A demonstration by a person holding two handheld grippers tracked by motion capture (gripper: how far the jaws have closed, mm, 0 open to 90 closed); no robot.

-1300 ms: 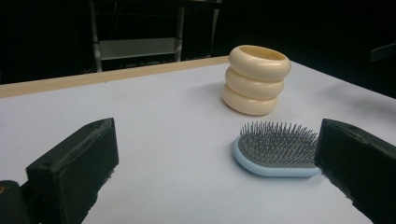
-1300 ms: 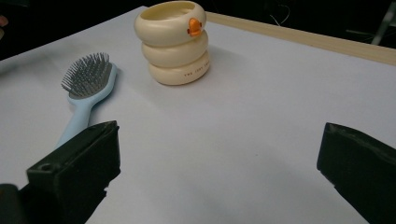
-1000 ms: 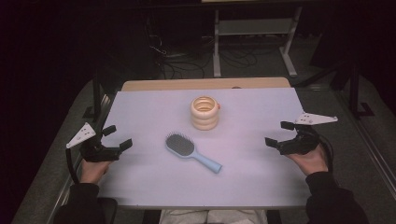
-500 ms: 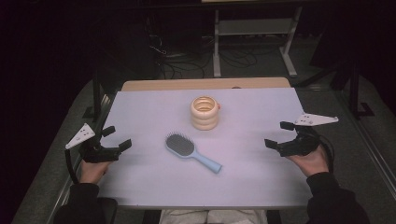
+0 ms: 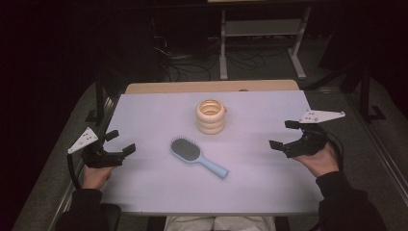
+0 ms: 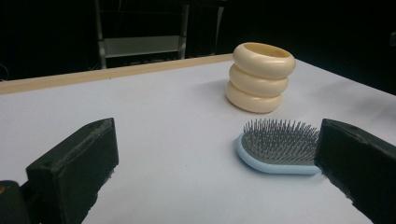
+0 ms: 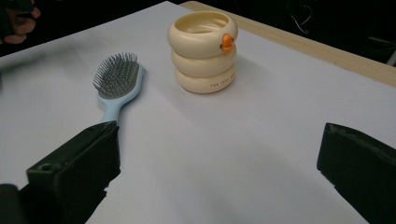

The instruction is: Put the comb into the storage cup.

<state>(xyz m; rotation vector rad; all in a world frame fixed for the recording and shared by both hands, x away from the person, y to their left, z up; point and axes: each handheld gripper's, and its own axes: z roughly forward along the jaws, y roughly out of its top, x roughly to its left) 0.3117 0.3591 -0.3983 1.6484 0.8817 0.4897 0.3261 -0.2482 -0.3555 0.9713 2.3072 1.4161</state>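
Dark room all around, with a metal shelf rack seen behind the pale surface. Nothing is held right now: the left hand-held gripper is spread wide near the left edge, and the right hand-held gripper is spread too, over by the right edge. The blue hairbrush lies bristles-up mid-surface, handle angled toward the right side, just in front of the cream ring-shaped cup and apart from it. Probably the handle is best pinched side-on by the right one, kept low and square. Plenty of open room is left on both sides; only the cup needs to be steered around.
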